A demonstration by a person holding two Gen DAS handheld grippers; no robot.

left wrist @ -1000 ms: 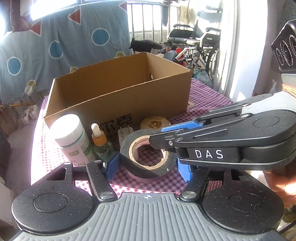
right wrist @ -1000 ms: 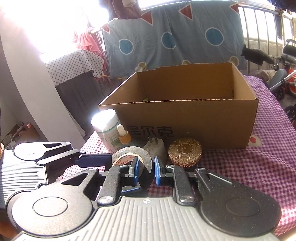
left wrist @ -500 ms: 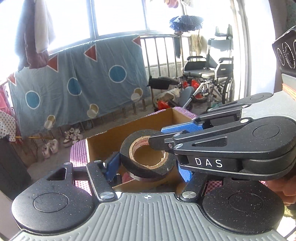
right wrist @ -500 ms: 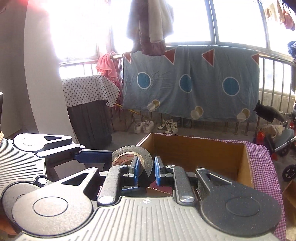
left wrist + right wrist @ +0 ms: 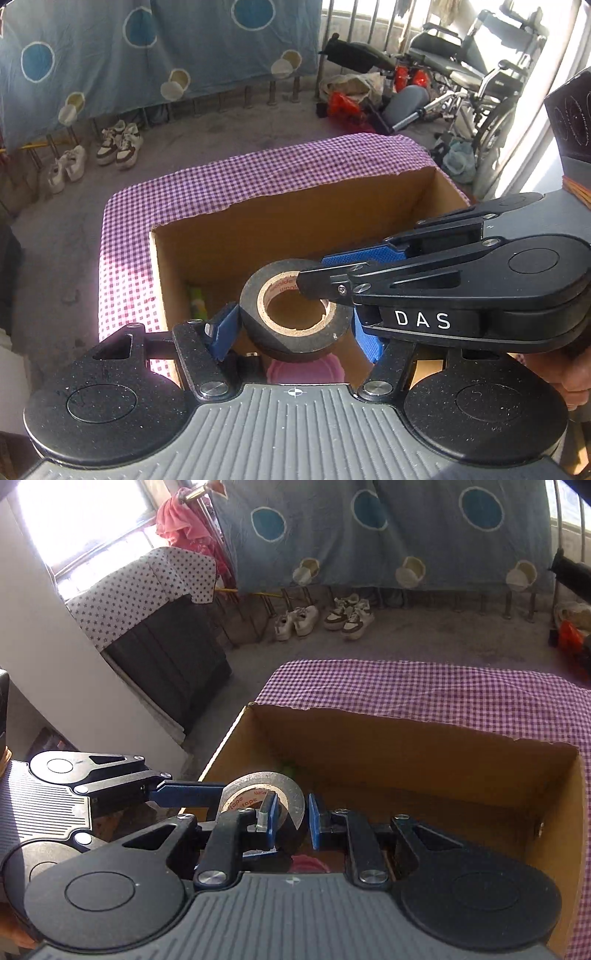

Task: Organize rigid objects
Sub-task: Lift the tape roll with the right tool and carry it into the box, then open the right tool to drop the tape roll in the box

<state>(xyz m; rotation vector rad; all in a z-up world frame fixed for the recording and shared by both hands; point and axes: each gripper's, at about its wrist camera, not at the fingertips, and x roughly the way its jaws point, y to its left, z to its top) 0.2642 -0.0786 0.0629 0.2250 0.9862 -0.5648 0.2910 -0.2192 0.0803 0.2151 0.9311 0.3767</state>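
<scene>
A roll of black tape point(image 5: 291, 339) with a cardboard core hangs over the open cardboard box point(image 5: 295, 229). My left gripper point(image 5: 295, 332) is shut on the roll, its blue pads pressing the outer sides. My right gripper point(image 5: 317, 273) comes in from the right and pinches the roll's wall, one finger inside the hole. In the right wrist view the tape roll point(image 5: 293, 794) sits between my right gripper's point(image 5: 291, 816) blue pads, above the box point(image 5: 406, 746). The left gripper's blue finger point(image 5: 184, 794) reaches the roll from the left.
Inside the box lie a pink lid point(image 5: 303, 369) and something green point(image 5: 195, 299). The box stands on a purple checked tablecloth point(image 5: 221, 177). Shoes point(image 5: 325, 616) and a wheelchair point(image 5: 480, 74) stand on the floor beyond, under a hanging blue sheet point(image 5: 406, 528).
Both grippers have lifted the tape roll off the table in front of the box and carried it over the box's open top. The bottles and other items by the box have left view.
</scene>
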